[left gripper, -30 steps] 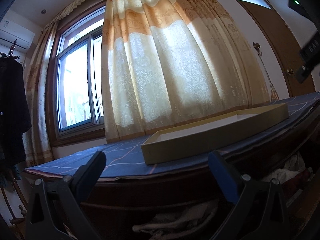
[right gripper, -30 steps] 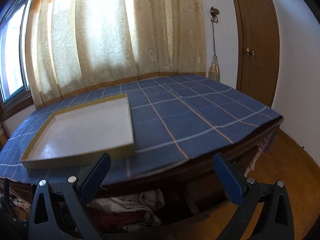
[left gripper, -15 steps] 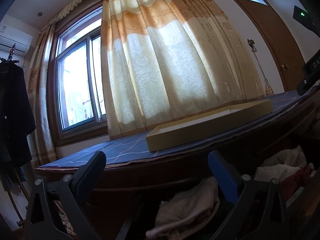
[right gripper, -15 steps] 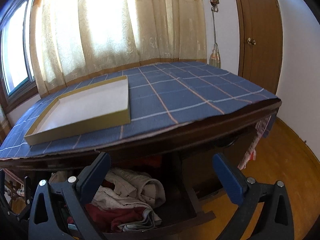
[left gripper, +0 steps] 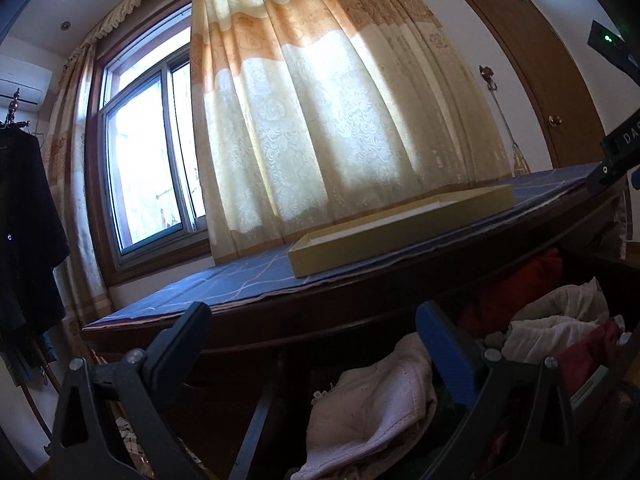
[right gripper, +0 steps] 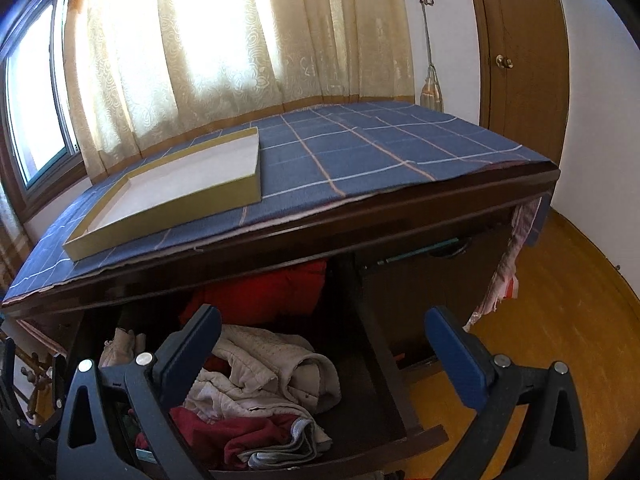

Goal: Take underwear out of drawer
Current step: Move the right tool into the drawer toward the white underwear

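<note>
1. Crumpled underwear [right gripper: 260, 372], cream and white cotton with dark red pieces beneath, lies heaped in the open drawer [right gripper: 400, 412] below the counter [right gripper: 360, 168]; a bright red bundle [right gripper: 264, 292] sits at the drawer's far end.
2. In the left wrist view a pale, ribbed cream garment [left gripper: 380, 404] lies nearest the camera, with white and red cloth [left gripper: 560, 320] piled to its right.
3. The right gripper [right gripper: 324, 352] hangs over the near side of the heap, its blue-padded fingers [right gripper: 192, 344] spread wide and holding nothing.
4. The left gripper [left gripper: 316, 344] is likewise wide open and empty, low in front of the counter edge, its camera tilted up at the curtain [left gripper: 340, 120].
5. The step in hand appears to be the reach into the drawer. It would go best by picking a single raised fold of the topmost cream piece, straddling it with both fingers, and closing fully before lifting straight up, so the red garments below are not dragged along.
6. The soft cloth will likely sag and trail; the drawer's front wall and the counter's overhang are the snag points.
7. Above, a shallow yellow tray [right gripper: 180, 192] rests on the blue checked cloth at the counter's left.
</note>
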